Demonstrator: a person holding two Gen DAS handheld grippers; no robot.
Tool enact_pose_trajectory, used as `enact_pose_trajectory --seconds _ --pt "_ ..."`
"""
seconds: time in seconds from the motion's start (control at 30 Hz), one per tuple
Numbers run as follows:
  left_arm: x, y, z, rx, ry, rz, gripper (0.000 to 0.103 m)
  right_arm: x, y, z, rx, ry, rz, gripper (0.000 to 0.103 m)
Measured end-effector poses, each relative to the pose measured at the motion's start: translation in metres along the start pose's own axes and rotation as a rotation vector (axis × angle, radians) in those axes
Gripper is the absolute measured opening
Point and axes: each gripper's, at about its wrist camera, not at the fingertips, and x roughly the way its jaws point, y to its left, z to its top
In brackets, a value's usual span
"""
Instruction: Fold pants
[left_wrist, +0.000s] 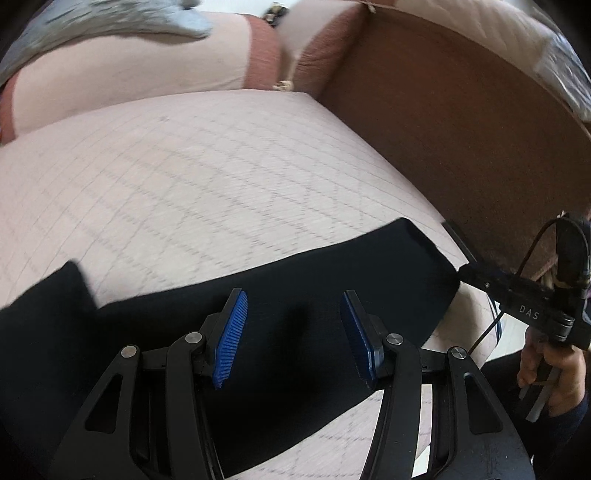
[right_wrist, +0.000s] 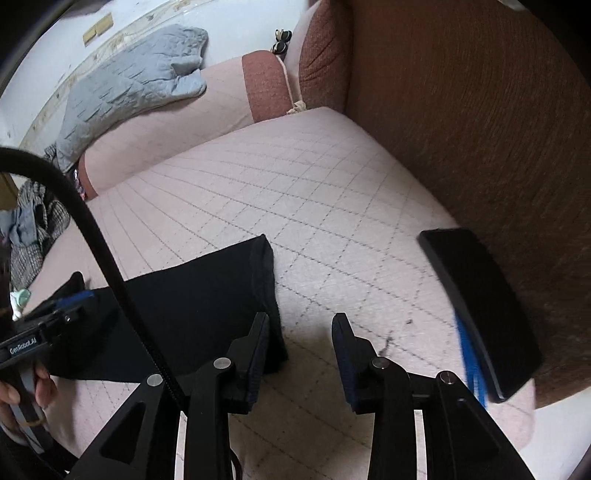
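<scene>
**Black pants flat on the quilted cushion, both tools open above them**

Left wrist view: the left tool (left_wrist: 293, 332) hovers with its blue pads spread wide, nothing between them, over the black pants (left_wrist: 258, 295) that lie across the near part of the pink quilted cushion (left_wrist: 207, 162). The right tool (left_wrist: 517, 299) shows at the right edge by the pants' right end.

Right wrist view: the right tool (right_wrist: 299, 354) stands wide and empty, just right of the pants' (right_wrist: 199, 295) hem. A black phone (right_wrist: 480, 306) leans against the brown backrest (right_wrist: 480, 129) at right. A grey cloth (right_wrist: 129, 85) lies far left.
</scene>
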Motion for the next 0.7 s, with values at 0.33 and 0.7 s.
enact_pose_trajectory --seconds 0.33,0.7 --pt "0.017 -0.024 0.015 0.071 0.017 -0.053 0.052 -0.007 -0.005 -0.006 0.024 0.007 0.020 0.034" --pt "0.077 -0.048 0.064 0.187 0.159 -0.237 0.061 0.005 -0.010 -0.039 0.162 0.065 0.235 0.045"
